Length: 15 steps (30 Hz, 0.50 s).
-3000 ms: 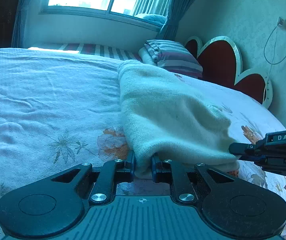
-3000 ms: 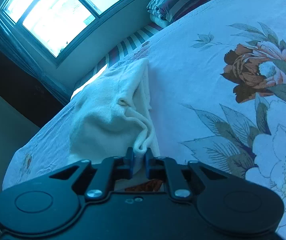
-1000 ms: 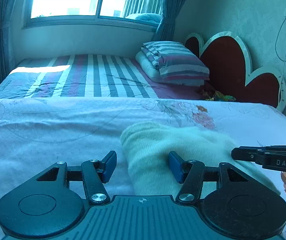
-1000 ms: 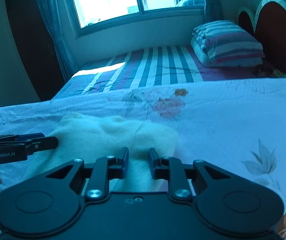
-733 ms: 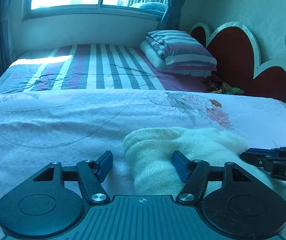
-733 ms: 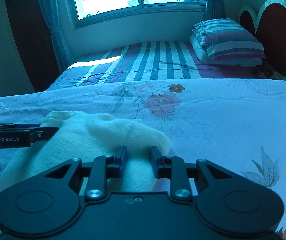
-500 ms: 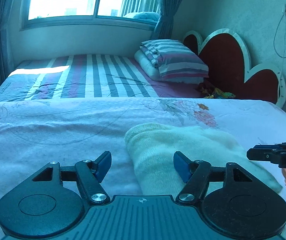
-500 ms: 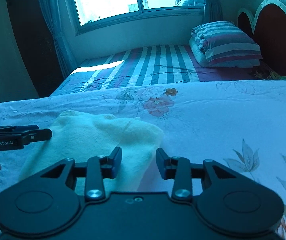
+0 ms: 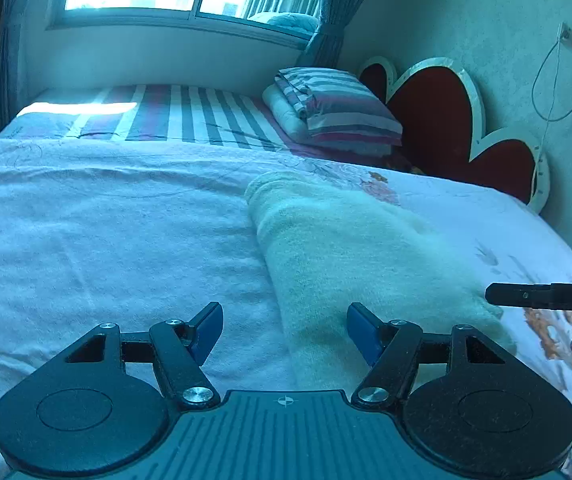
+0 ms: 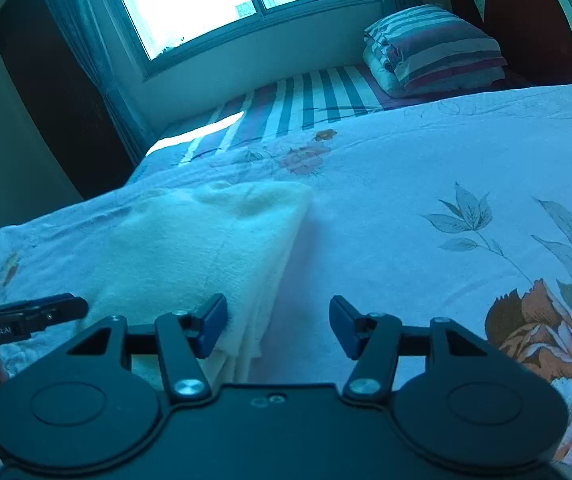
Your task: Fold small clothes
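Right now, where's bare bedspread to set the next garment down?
Free: the plain spread left of the folded cream garment, ahead of the open left gripper. Also free: the floral stretch right of the garment, ahead of the open right gripper. Crowded: the garment's strip between both grippers, and the far end by the striped pillow.

Folded garment [image 9: 349, 256] on bedsheet [image 9: 106, 240], pillow [image 9: 341, 112] behind, headboard [image 9: 441, 120] right
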Available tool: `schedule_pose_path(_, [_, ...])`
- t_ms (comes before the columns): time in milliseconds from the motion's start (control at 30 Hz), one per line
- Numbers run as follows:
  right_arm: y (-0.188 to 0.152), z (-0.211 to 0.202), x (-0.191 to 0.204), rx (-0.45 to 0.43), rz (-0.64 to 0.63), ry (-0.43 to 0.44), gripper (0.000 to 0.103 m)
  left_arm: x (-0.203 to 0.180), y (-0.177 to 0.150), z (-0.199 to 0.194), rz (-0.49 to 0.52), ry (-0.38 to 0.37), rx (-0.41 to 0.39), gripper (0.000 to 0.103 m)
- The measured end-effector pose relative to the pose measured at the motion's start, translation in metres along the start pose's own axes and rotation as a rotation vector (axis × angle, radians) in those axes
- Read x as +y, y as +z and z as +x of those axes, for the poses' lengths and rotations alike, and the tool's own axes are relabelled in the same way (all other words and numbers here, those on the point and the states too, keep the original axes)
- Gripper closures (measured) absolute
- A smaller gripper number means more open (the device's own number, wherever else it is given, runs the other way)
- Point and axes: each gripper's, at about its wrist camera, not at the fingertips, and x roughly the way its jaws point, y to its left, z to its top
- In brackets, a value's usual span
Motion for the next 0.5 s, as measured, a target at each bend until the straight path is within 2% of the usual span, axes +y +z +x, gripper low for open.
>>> schedule_pose_path(100, [0.0, 0.001, -0.008, 0.031, 0.065, 0.101, 0.046, 0.008, -0.002, 0.002, -0.062, -0.083, 0.027, 0.035])
schedule_pose_path(167, [-0.003, 0.005, -0.016, 0.063, 0.113, 0.135, 0.046, 0.009, -0.005, 0.005, -0.085, -0.1, 0.055, 0.035])
schedule_pose_path(267, [-0.008, 0.01, -0.03, 0.096, 0.191, 0.198, 0.038, 0.008, -0.012, 0.009, -0.11, -0.133, 0.105, 0.035])
schedule_pose_path(333, [-0.013, 0.016, -0.039, 0.114, 0.24, 0.243, 0.033, 0.003, -0.015, 0.017, -0.086, -0.129, 0.148, 0.035])
schedule_pose_path(500, [-0.013, 0.021, -0.049, 0.128, 0.282, 0.326, 0.022, 0.002, -0.014, 0.025, -0.094, -0.175, 0.161, 0.035])
